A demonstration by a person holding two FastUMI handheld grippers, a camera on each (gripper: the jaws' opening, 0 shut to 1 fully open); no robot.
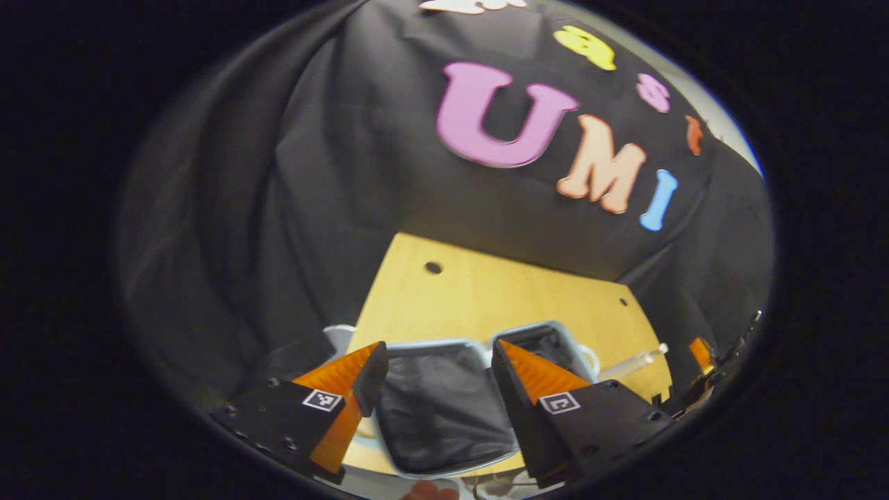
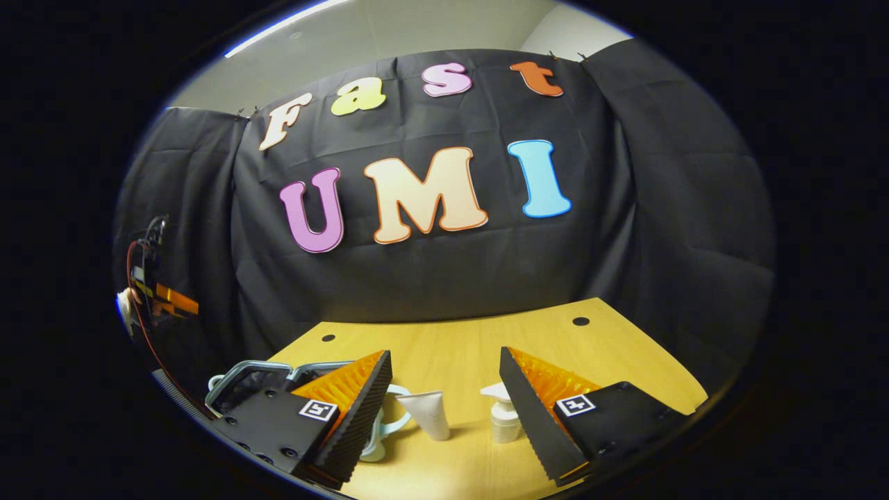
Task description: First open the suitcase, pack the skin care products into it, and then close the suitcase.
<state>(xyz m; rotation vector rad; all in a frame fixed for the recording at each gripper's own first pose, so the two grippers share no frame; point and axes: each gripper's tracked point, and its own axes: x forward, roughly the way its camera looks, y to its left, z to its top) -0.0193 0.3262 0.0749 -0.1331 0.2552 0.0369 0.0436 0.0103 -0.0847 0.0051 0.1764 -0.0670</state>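
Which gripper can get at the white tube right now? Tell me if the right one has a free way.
Probably yes. The right gripper is open, and the white tube stands on the table in the gap ahead of its fingers, apart from the pump bottle.

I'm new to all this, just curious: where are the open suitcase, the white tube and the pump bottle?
Suitcase (image 1: 437, 410): left gripper view, on its dark inner lining.
White tube (image 2: 428, 414): right gripper view, on its body.
Pump bottle (image 2: 505, 423): right gripper view, on its white body.
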